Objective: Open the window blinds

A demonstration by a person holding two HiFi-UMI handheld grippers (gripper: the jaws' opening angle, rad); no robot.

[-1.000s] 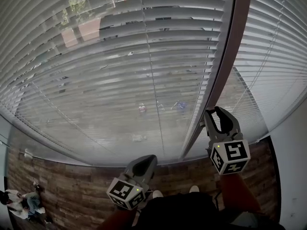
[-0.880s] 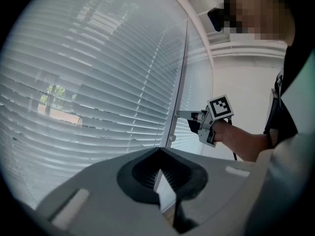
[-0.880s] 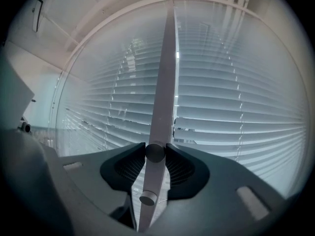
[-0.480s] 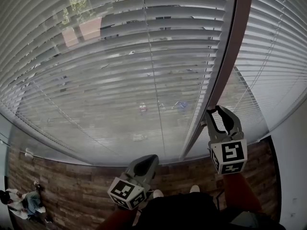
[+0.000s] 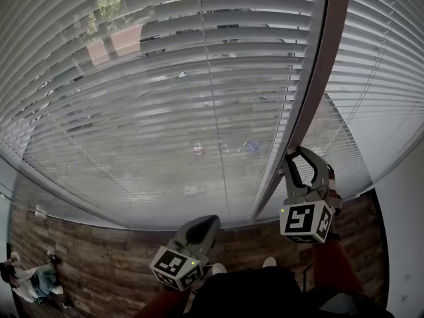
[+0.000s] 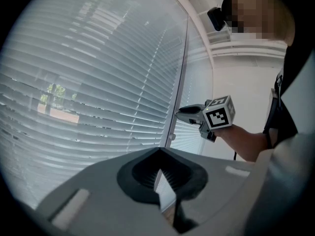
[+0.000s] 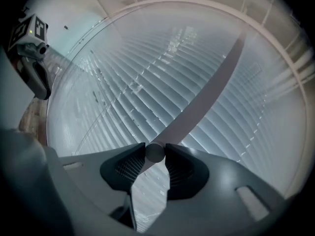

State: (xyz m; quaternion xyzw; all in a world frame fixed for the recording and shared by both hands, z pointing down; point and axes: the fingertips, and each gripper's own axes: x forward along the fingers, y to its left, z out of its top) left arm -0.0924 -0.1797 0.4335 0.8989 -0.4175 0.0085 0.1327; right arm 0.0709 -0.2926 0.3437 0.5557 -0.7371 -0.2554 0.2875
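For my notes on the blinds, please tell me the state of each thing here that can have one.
Window blinds: lowered, slats partly tilted, outside shows through.
Tilt wand: hanging, gripped near its lower end.
Right hand-held gripper: shut on the tilt wand.
Left hand-held gripper: shut, empty.

Wand (image 5: 310, 91): the length above the right gripper (image 5: 297, 154) jaws runs off the top edge of the head view. Small figures (image 5: 197, 150) beyond the jaws, seen through the slats (image 5: 132, 111), are too small to identify. A person (image 5: 30, 280) far left of the left gripper (image 5: 202, 225) jaws is cut by the frame edge and blurred.
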